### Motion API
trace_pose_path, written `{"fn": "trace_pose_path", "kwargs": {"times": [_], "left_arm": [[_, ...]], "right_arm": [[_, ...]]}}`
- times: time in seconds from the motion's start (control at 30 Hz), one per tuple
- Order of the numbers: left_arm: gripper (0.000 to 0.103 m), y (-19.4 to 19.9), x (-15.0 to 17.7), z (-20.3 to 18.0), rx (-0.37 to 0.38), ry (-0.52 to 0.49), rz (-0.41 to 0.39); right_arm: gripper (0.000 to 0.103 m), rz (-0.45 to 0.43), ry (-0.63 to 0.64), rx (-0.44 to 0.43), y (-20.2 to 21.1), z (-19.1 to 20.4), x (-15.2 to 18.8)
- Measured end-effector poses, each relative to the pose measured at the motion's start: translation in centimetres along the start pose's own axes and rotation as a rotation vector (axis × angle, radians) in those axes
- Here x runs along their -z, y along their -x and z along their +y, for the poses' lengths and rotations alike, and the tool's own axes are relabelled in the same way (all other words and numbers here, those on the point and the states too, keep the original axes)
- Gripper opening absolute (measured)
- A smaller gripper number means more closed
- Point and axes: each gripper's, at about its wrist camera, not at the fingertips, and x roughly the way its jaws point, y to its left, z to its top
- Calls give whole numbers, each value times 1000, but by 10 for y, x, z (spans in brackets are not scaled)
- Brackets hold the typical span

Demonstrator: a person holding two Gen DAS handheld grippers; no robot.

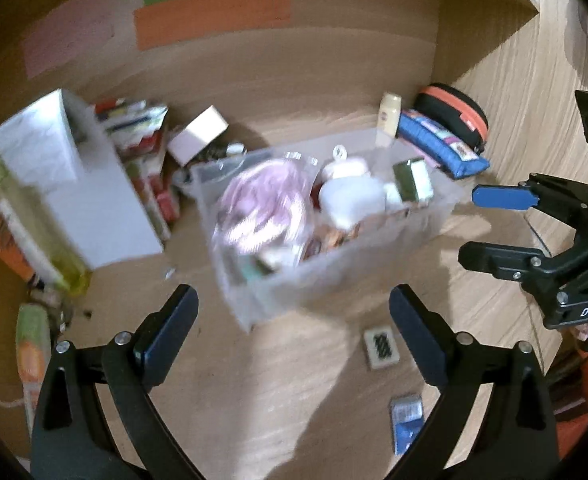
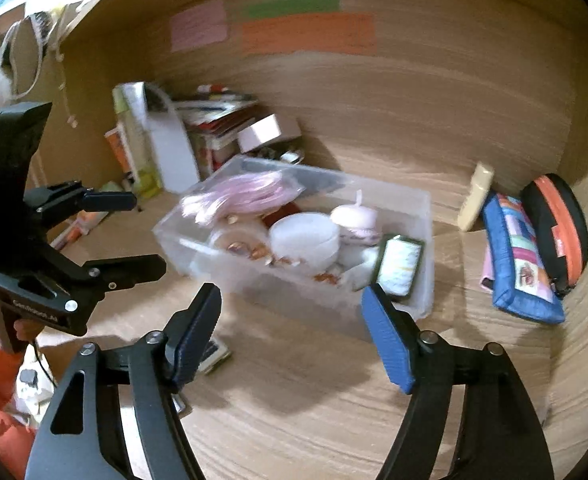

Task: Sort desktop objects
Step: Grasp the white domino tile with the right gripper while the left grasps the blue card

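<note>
A clear plastic bin stands in the middle of the wooden desk. In it lie a pink bundle in a clear bag, a white round tub and a green-edged pack. My left gripper hovers open in front of the bin with nothing between its fingers. The right gripper shows at the right, apart from the bin. In the right wrist view my right gripper is open before the bin and holds nothing. The left gripper stands open at the left.
A small patterned tile and a blue packet lie on the desk in front of the bin. Books, a white box and a pink box stand behind on the left. A cream bottle, blue pencil case and black-orange zip case are on the right.
</note>
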Motion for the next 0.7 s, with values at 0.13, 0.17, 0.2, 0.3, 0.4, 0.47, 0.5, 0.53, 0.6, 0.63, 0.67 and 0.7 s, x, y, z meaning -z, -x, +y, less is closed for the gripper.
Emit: {"fn": "trace_pose_path", "kwargs": {"times": [0.13, 0.17, 0.2, 0.3, 0.4, 0.47, 0.5, 0.53, 0.6, 0.63, 0.67, 0.7], "left_arm": [[98, 1, 19, 4, -10, 29, 34], [98, 1, 25, 6, -14, 37, 47], [98, 1, 29, 6, -16, 42, 55], [98, -1, 45, 8, -31, 56, 86], [98, -3, 60, 11, -43, 71, 117], [98, -4, 68, 12, -40, 91, 131], [98, -4, 73, 13, -30, 103, 140], [98, -5, 76, 13, -22, 111, 148], [98, -5, 81, 12, -5, 118, 159], [98, -5, 84, 10, 11, 115, 165], [98, -4, 85, 8, 18, 110, 165], [98, -3, 87, 5, 25, 104, 162]], "right_arm": [[70, 53, 56, -53, -19, 17, 9], [70, 69, 72, -69, -25, 21, 12], [70, 87, 86, -83, -32, 26, 15], [70, 131, 122, -112, -49, 37, 24], [70, 174, 128, -140, -64, 42, 31], [70, 200, 125, -156, -72, 45, 35], [70, 214, 124, -161, -77, 46, 37], [70, 224, 125, -163, -80, 47, 38], [69, 244, 129, -164, -87, 50, 40], [69, 252, 129, -163, -89, 50, 40], [68, 255, 128, -157, -91, 50, 41], [65, 258, 130, -154, -92, 51, 40]]}}
